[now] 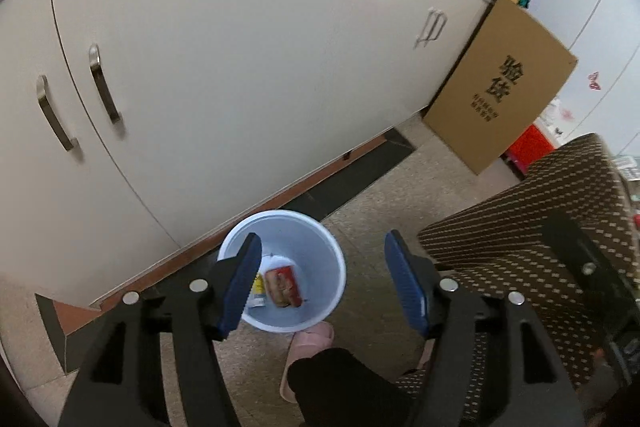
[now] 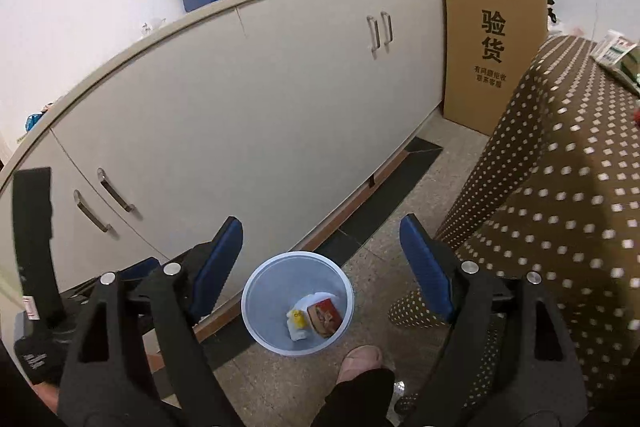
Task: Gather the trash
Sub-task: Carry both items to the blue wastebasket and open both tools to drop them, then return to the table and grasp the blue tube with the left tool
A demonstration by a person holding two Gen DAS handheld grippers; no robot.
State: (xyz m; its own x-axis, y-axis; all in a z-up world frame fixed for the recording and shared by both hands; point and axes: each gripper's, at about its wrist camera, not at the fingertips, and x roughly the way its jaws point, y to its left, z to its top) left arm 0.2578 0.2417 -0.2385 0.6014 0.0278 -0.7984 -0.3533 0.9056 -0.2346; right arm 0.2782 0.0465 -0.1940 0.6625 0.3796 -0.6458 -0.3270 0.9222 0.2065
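White bin [image 1: 320, 227] stood on speckled floor [image 1: 380, 219], just beside cupboard [image 1: 240, 67] base, round, pale blue-white inside. Trash lay at bottom: small red carton [image 1: 285, 285], printed picture on face, tilted; next to it crumpled white wrapper with yellow mark [image 1: 258, 289]. Left claw [image 1: 320, 281] hung above bin, released, nothing between blue pads. Right claw [image 2: 322, 269] likewise spread wide, empty, above bin. Pink slipper [image 2: 360, 359] touched bin's near edge. Dotted brown cloth [image 2: 560, 187] draped at right; cardboard box [image 2: 492, 43] leaned beyond.
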